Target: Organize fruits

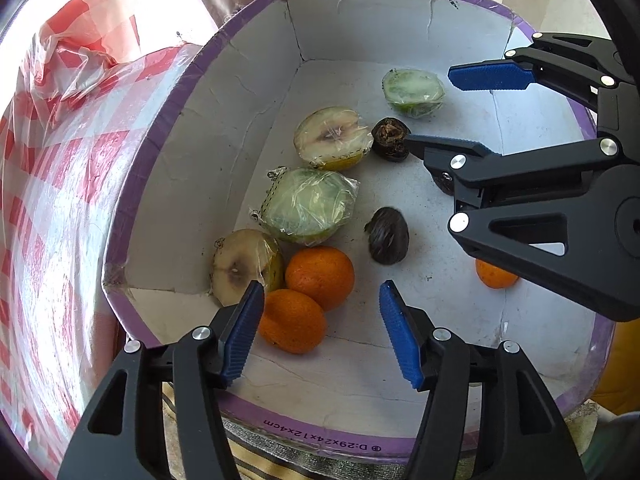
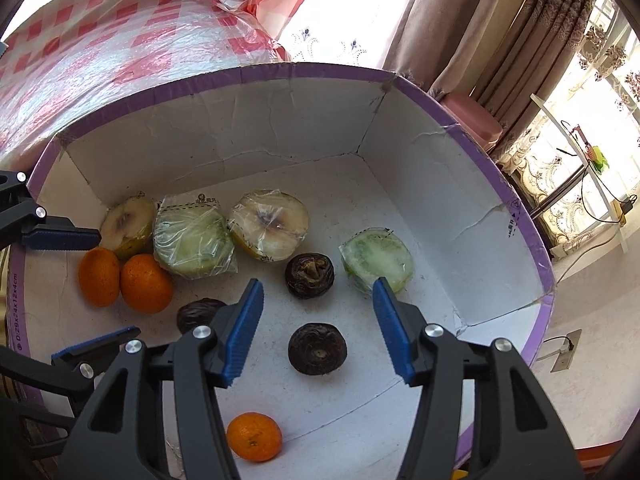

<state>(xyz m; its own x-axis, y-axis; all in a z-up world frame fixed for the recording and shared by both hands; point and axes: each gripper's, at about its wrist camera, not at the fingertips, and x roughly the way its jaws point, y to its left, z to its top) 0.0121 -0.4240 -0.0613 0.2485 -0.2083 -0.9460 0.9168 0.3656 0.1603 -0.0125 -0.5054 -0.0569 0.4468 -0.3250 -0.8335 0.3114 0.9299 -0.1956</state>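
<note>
Here, left wrist view: the left gripper (image 1: pixel 320 328) hangs over the near end of the box (image 1: pixel 256 20), jaws wide apart and empty, straddling two oranges (image 1: pixel 320 276) that touch each other. Wrapped cut fruit halves (image 1: pixel 310 210) run along the left wall; two dark shrivelled fruits (image 1: pixel 388 236) lie mid-floor. The right gripper (image 1: pixel 444 108) reaches in from the right, jaws spread, lower finger just beside the upper dark fruit, holding nothing.

Right wrist view: the right gripper (image 2: pixel 318 328) is wide open and empty above a third dark fruit (image 2: pixel 317 348); a lone orange (image 2: pixel 254 436) sits near the front wall, apart from the pair (image 2: pixel 124 280).

Judgement: the sorting is early. Like fruits are only partly grouped. The next move likely calls for lowering over one dark fruit and closing gently, as its skin looks soft and wrinkled.
</note>
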